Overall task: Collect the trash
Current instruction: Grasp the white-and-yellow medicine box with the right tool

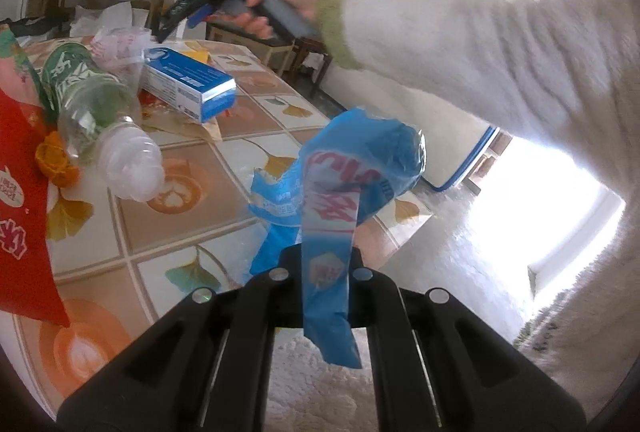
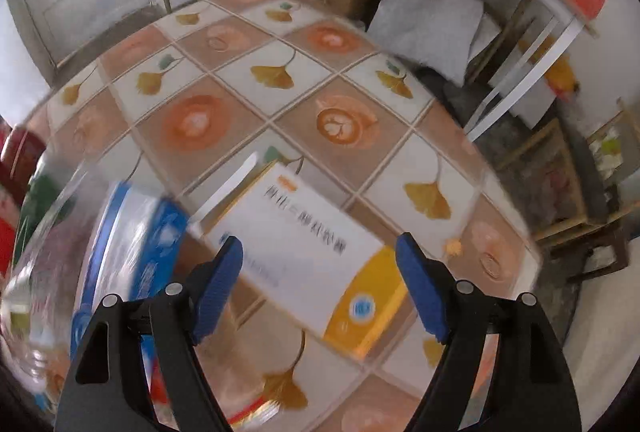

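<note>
Here, left hand-held gripper (image 1: 320, 264) pinching blue wrapper (image 1: 340, 192) — right hand-held gripper (image 2: 320, 264) spread above white-and-yellow box (image 2: 312, 252).

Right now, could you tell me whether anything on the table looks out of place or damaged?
Yes: a clear plastic bottle lies on its side among wrappers, and the blue wrapper clamped in the left gripper looks torn and crumpled.

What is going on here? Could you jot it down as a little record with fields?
Setting: table with a leaf-and-coffee-cup patterned cloth
Left hand-held gripper: shut on a blue plastic wrapper
Right hand-held gripper: open, nothing held, above a white and yellow box
Also on the table: clear plastic bottle lying on its side, blue box, red packet
Person: fuzzy white sleeve
</note>
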The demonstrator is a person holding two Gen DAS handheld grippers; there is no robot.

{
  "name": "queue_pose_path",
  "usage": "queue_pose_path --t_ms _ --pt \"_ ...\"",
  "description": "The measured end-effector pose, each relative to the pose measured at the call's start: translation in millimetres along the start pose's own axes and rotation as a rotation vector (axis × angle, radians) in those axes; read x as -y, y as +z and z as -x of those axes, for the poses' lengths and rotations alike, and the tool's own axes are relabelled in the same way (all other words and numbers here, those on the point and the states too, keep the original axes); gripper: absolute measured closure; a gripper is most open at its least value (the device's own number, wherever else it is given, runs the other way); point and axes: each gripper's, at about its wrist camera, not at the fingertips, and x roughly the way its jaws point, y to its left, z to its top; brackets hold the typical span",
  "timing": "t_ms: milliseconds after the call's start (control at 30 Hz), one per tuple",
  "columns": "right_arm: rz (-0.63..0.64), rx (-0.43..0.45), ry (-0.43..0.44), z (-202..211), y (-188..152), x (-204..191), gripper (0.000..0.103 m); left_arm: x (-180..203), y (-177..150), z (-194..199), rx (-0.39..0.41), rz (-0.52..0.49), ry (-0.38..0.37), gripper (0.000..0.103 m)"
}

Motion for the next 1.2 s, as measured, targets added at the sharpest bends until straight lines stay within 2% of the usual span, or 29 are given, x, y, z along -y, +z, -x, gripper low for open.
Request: queue_pose_path --t_ms 67,133,300,567,667,733,800,833,933,967,1033,1133,1200 --pt "-0.04 -0.035 0.047 -15 5 9 0.023 0 0 -2 -0.006 -0.007 -0.003 0.101" --pt "-0.104 -0.031 0.102 -23 8 20 0.017 -1 1 -4 -0.012 -0.007 -0.008 0.101" --pt "-0.284 -0.032 0.192 -31 -4 44 0.017 -3 1 -8 -0.025 0.002 -0.02 0.101" --pt "-0.565 -0.027 0.218 -27 -58 88 0.017 -2 1 -10 -0.025 0.001 -0.02 0.101" --pt "-0.589 -0.015 0.19 -19 -75 97 0.017 -1 2 -14 -0.027 0.0 -0.024 0.101" --pt "-0.51 0.023 0.146 -4 -74 94 0.017 -1 2 -16 -0.032 0.0 -0.026 0.101" --pt "-0.404 0.05 0.149 9 -66 85 0.014 -1 2 -20 -0.038 -0.004 -0.028 0.101" --pt "-0.325 0.063 0.144 15 -59 76 0.01 0 3 -21 -0.04 -0.006 -0.027 0.101" --pt "-0.077 0.07 0.057 24 -40 48 0.009 0 4 -28 -0.051 -0.012 -0.026 0.101" --pt "0.033 0.052 0.019 22 -32 34 0.009 1 5 -29 -0.053 -0.015 -0.027 0.101" --pt "0.183 0.003 -0.002 14 -18 14 0.009 2 6 -32 -0.057 -0.02 -0.029 0.101" --pt "0.29 -0.077 -0.01 -4 0 3 0.009 1 6 -38 -0.068 -0.022 -0.028 0.101" --pt "0.306 -0.092 0.009 -12 11 3 0.007 -1 8 -41 -0.073 -0.016 -0.027 0.101"
